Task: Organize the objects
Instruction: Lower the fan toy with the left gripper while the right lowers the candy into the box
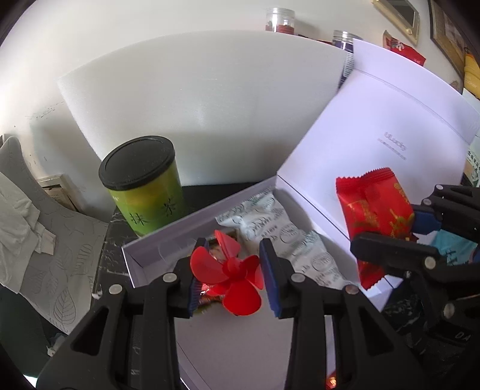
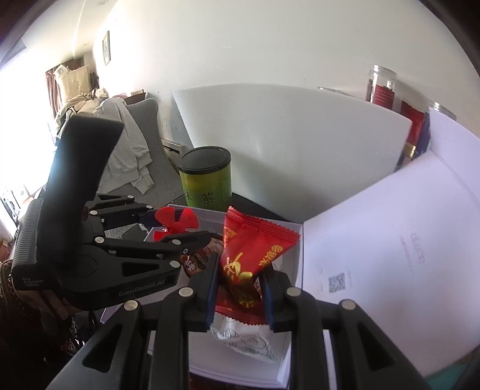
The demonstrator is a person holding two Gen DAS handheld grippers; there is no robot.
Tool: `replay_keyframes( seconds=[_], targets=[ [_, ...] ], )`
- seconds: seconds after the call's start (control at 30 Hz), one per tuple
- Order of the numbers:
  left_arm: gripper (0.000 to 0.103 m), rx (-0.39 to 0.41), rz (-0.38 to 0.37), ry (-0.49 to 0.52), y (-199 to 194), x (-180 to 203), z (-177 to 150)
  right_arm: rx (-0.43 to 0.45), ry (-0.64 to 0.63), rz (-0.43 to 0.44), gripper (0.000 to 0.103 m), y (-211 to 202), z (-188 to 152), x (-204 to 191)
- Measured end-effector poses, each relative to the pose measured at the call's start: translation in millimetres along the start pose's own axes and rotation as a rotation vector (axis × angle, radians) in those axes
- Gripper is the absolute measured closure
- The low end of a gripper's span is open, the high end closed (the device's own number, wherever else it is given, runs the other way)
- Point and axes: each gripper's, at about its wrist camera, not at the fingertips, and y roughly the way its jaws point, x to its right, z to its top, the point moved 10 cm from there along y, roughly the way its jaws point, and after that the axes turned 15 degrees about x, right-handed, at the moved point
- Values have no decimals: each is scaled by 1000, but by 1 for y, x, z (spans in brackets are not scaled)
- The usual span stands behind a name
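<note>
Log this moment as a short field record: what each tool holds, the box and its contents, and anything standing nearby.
left tool: shut on red propeller, held above the box's near end
right tool: shut on red snack packet, held above the box
white box: lid open and leaning back
box contents: white printed packet; a small dark wrapper under the propeller, details unclear
green tea canister: upright behind the box, black lid on
backdrop: white foam board, jars behind it
</note>
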Motion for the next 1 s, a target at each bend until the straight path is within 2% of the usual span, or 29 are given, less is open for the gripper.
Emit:
replay_keyframes(
  seconds=[0.2,0.37,0.47,0.63,1.0],
  targets=[
    [69,-2,26,22,12,-6,2,-19,17,-22,78,20,-5,12],
    [69,-25,-36,-3,19,-2,-16,-44,25,-11,78,27,-18,16],
    [69,-41,-47,-15,23,-1,-27,-59,38,10,78,32,-24,16],
    [69,-51,-2,-5,26,-9,-39,-102,34,14,78,46,-37,13],
    [70,-62,42,22,30,-15,-47,-147,48,37,78,59,-52,11]
  ],
)
